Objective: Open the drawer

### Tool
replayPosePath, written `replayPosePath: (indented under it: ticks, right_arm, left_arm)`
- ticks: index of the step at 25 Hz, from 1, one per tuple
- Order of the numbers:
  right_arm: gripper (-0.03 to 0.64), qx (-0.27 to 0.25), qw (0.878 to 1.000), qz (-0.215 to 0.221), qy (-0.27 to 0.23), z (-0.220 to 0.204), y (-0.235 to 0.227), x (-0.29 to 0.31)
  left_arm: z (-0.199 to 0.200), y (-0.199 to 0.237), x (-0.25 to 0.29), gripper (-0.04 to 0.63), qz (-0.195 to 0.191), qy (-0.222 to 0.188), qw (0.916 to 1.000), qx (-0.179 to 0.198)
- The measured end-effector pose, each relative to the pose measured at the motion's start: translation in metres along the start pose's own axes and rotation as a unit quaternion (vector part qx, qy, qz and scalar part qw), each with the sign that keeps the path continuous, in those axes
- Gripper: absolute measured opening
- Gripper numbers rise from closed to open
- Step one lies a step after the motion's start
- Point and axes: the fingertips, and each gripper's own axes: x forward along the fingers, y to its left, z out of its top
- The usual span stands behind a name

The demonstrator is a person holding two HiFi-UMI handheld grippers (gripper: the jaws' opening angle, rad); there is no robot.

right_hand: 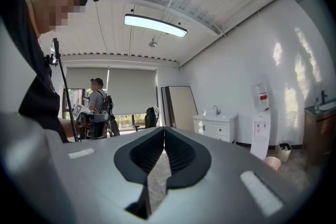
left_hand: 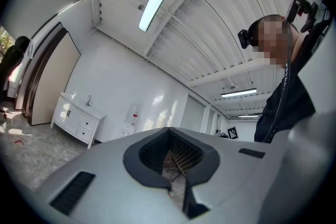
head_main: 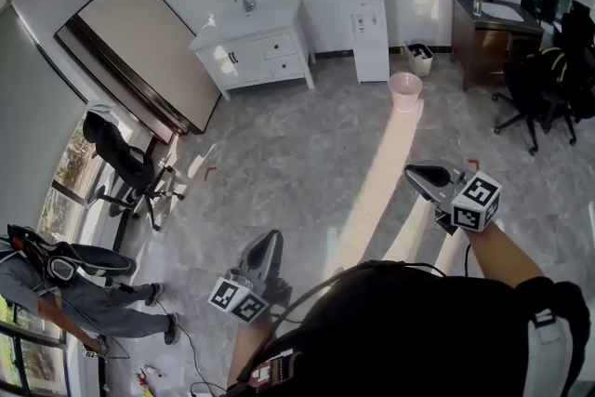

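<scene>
Left gripper (head_main: 267, 244): jaws together, nothing held. Right gripper (head_main: 420, 174): same. Both well apart from white sink cabinet (head_main: 232, 40); drawer (head_main: 279, 46) looks closed.

Bright room; my gripper views bend and blacken at the edges. Sun streaks the floor (head_main: 390, 165) near three o'clock
</scene>
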Motion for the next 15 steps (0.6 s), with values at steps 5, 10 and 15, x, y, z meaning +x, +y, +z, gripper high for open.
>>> replayPosePath:
  ticks: [5,10,15]
  right_arm:
    - [0.006,-0.016,1.000,-0.024,-0.005,0.017,0.013,0.060]
    - [0.006,-0.018,0.998,-0.054,-0.011,0.032,0.024,0.122]
    - [0.006,-0.016,0.998,-0.065,-0.014,0.031,0.030,0.184]
  left_arm:
    - [0.028,0.062,-0.003,0.000,-0.029,0.003,0.9996,0.000]
    - [0.058,0.120,-0.011,0.000,-0.057,0.006,0.9983,0.006]
    - [0.072,0.188,-0.018,0.000,-0.060,0.016,0.9980,0.002]
